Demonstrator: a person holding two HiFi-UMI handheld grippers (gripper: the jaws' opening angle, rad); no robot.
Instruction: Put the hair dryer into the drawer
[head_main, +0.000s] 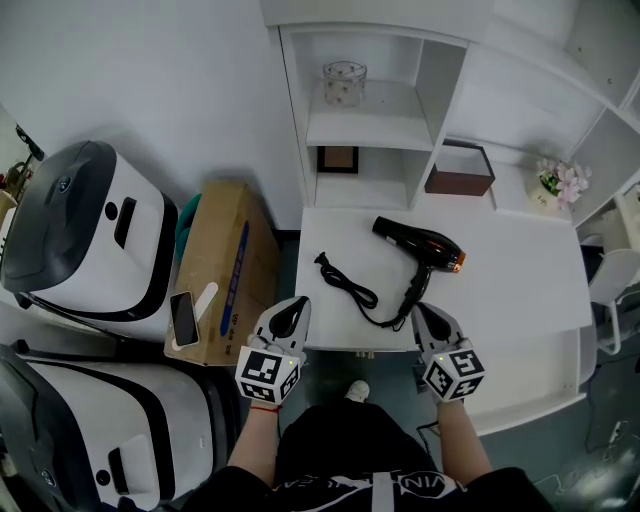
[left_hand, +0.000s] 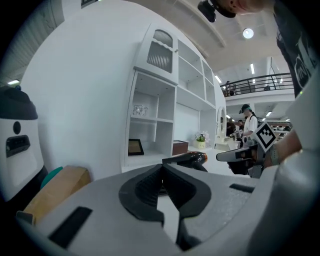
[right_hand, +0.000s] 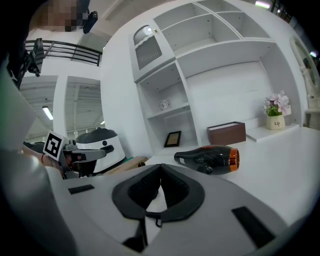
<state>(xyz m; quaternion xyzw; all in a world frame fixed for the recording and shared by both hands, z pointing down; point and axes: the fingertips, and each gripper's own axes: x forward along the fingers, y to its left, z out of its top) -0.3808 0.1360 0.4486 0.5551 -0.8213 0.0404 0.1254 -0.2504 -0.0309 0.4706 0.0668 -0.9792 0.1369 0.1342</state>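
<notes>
The white bench (head_main: 520, 285) fills the centre and right of the head view. The dryer (head_main: 420, 243) lies on it at mid-frame. Below it, at the bench's lower edge, the left gripper (head_main: 296, 306) and right gripper (head_main: 428, 312) each have jaws pressed together on nothing. The dryer's cord (head_main: 350, 288) trails toward the lower left.

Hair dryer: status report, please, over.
Left gripper and right gripper shut, empty. Hair dryer untouched on desk. Cord loose near desk's front edge.
</notes>
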